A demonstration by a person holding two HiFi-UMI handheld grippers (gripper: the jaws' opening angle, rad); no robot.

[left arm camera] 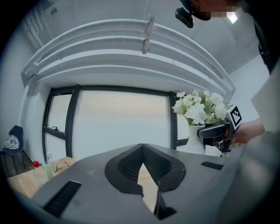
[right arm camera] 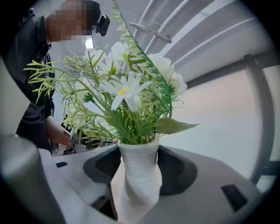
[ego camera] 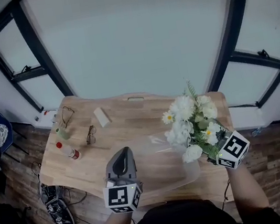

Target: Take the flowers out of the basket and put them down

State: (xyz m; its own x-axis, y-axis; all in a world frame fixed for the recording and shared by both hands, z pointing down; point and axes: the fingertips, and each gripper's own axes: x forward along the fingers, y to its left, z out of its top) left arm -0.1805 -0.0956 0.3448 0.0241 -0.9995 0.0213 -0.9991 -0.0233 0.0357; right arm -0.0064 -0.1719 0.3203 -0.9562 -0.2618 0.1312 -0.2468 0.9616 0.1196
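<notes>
Wooden table (ego camera: pixel 132 128) set before dark-framed windows (ego camera: pixel 31 73), viewed from above. Right gripper (right arm camera: pixel 139 162) is clenched on the neck of a white vase (right arm camera: pixel 138 186); a bouquet of white flowers (right arm camera: pixel 127 92) with green sprigs is carried upright, rising directly above its jaws. Left gripper (left arm camera: pixel 142 148) is pointed toward the windows, jaws closed together, nothing gripped. Between the two grippers a translucent container (ego camera: pixel 162 166) is seen on the table. Ahead and to the left of the left gripper are noted spectacles (ego camera: pixel 91 135), a red-capped bottle (ego camera: pixel 68 150) and a white block (ego camera: pixel 102 116)
</notes>
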